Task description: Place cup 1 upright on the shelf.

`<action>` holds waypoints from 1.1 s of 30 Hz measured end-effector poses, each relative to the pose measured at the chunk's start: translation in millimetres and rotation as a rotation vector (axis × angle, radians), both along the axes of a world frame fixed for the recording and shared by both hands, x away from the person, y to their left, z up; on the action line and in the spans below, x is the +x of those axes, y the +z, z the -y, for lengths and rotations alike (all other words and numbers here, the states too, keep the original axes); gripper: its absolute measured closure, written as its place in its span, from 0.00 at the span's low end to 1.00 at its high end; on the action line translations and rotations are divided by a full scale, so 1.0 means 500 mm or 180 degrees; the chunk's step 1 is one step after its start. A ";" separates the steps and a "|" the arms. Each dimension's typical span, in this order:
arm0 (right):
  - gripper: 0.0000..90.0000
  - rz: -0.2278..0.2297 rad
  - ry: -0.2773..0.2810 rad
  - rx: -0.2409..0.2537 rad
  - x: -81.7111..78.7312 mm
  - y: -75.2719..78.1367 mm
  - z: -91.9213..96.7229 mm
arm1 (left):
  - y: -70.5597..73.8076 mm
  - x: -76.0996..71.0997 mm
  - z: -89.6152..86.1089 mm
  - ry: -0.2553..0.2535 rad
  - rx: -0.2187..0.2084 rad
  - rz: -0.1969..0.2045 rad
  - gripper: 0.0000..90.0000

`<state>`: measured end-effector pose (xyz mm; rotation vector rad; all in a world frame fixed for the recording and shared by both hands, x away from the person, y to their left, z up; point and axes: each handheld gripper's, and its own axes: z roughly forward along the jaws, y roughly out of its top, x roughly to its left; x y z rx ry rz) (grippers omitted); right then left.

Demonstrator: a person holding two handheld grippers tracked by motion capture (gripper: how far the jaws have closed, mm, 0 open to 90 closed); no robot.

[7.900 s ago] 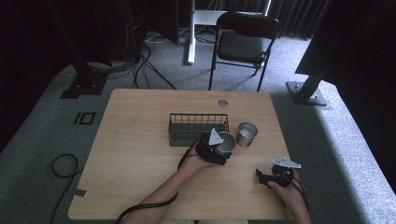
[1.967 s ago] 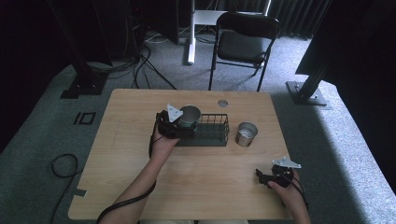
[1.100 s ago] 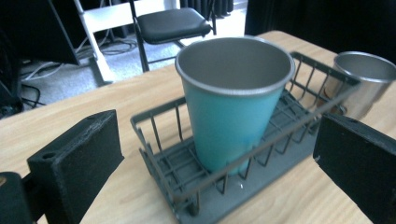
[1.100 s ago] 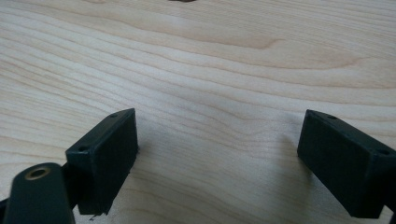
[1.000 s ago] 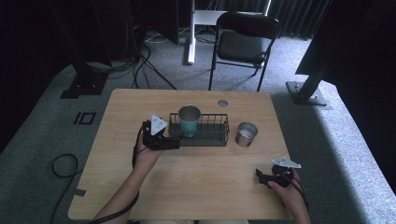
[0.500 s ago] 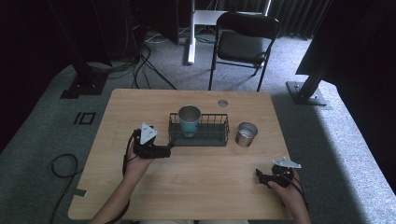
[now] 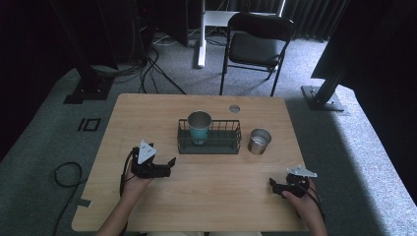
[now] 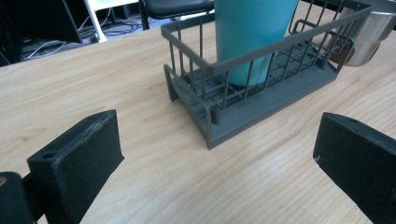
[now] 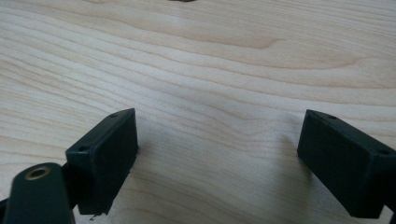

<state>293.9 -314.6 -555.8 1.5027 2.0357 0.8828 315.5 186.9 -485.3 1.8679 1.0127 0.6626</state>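
Observation:
A teal cup (image 7: 199,127) with a metal rim stands upright in the left end of a dark wire basket (image 7: 222,145) at the table's middle; the left gripper view has the same teal cup (image 8: 252,32) inside the wire basket (image 8: 261,100). To the basket's right a steel cup (image 7: 258,141) rests on the table. My left gripper (image 7: 168,164) lies low on the wood, front left of the basket, open and empty (image 8: 217,158). Near the front right edge my right gripper (image 7: 272,186) is open too, nothing between its jaws (image 9: 217,154).
The wooden table (image 7: 147,113) has a small round grommet (image 7: 234,108) at its back edge. Behind the table stands a black folding chair (image 7: 258,44), with cables on the grey carpet to the left and a stand foot to the right.
My left gripper set the teal cup into the basket's left end, let go, and has drawn back toward the front left. The right gripper has stayed still.

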 end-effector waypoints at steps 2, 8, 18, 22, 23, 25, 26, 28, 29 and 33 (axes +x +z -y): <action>0.13 0.0000 0.0000 0.0000 0.000 0.000 0.000 | -0.007 -0.005 -0.009 0.0020 0.0007 -0.0012 0.02; 0.13 0.0001 0.0001 -0.0001 0.000 0.000 0.000 | -0.025 -0.021 -0.033 0.0067 -0.0024 -0.0061 0.02; 0.13 0.0001 0.0005 -0.0007 0.000 0.000 0.000 | -0.048 -0.041 -0.070 0.0201 -0.0035 -0.0136 0.02; 0.13 0.0005 0.0004 -0.0005 0.000 0.000 0.000 | -0.060 -0.049 -0.081 0.0234 -0.0016 -0.0186 0.02; 0.13 0.0005 0.0004 -0.0005 0.000 0.000 0.000 | -0.063 -0.051 -0.084 0.0248 -0.0011 -0.0190 0.02; 0.13 0.0005 0.0005 -0.0005 0.000 0.000 0.000 | -0.068 -0.054 -0.092 0.0252 -0.0006 -0.0226 0.02; 0.13 0.0005 0.0005 -0.0005 0.000 0.000 0.000 | -0.070 -0.056 -0.095 0.0274 0.0001 -0.0240 0.02; 0.13 0.0005 0.0005 -0.0005 0.000 0.000 0.000 | -0.075 -0.060 -0.105 0.0330 0.0023 -0.0263 0.02; 0.13 0.0005 0.0004 -0.0005 0.000 0.000 0.000 | -0.077 -0.061 -0.110 0.0335 0.0009 -0.0295 0.02; 0.13 0.0005 0.0005 -0.0005 0.000 0.000 0.000 | -0.084 -0.067 -0.131 0.0380 -0.0021 -0.0363 0.02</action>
